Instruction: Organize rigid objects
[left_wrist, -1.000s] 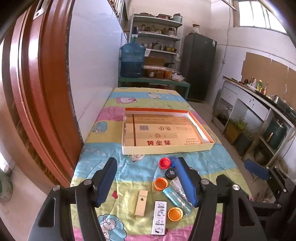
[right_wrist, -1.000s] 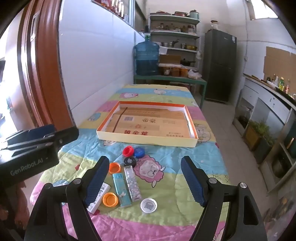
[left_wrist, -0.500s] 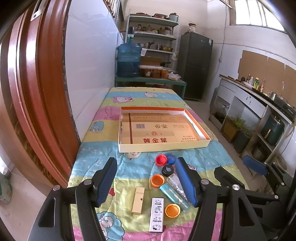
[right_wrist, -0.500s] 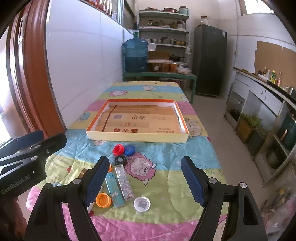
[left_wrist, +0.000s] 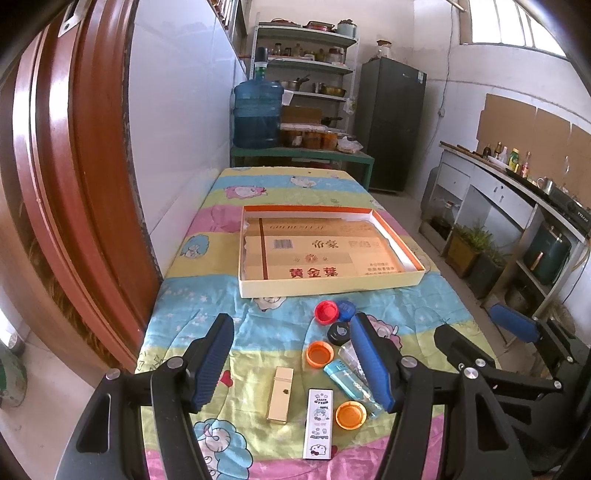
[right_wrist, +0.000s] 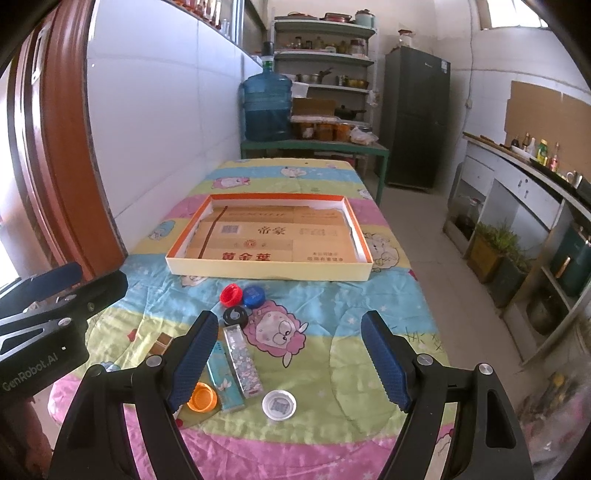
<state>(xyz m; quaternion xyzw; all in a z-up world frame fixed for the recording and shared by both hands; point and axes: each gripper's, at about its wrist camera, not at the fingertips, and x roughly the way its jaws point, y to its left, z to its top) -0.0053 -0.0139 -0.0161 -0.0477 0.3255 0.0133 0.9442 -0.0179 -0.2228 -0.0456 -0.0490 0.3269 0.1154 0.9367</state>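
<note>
A: Where do the small things lie relative to the left gripper (left_wrist: 291, 363)?

B: Its jaws are spread wide, holding nothing, above the near end of the table (left_wrist: 207, 258). Between its fingers lie the gold box (left_wrist: 280, 393) and the white sticker-printed box (left_wrist: 318, 422). Close to its right finger sit an orange cap (left_wrist: 319, 353), the black cap (left_wrist: 338, 332) and the blue lighter (left_wrist: 343, 376); a second orange cap (left_wrist: 351, 414) lies nearer the camera. The red cap (left_wrist: 326, 311) and blue cap (left_wrist: 346, 309) touch each other, just beyond that fingertip.

A: And the right gripper (right_wrist: 288, 360)?

B: Also wide apart and empty. The white cap (right_wrist: 279, 404) lies between its fingers, near the camera. The patterned clear case (right_wrist: 242, 360) lies just inside its left finger.

A: The tray?

B: The shallow cardboard tray (right_wrist: 266, 271) lies farther ahead of both grippers, well apart from them, with only flattened printed cardboard lining it.
</note>
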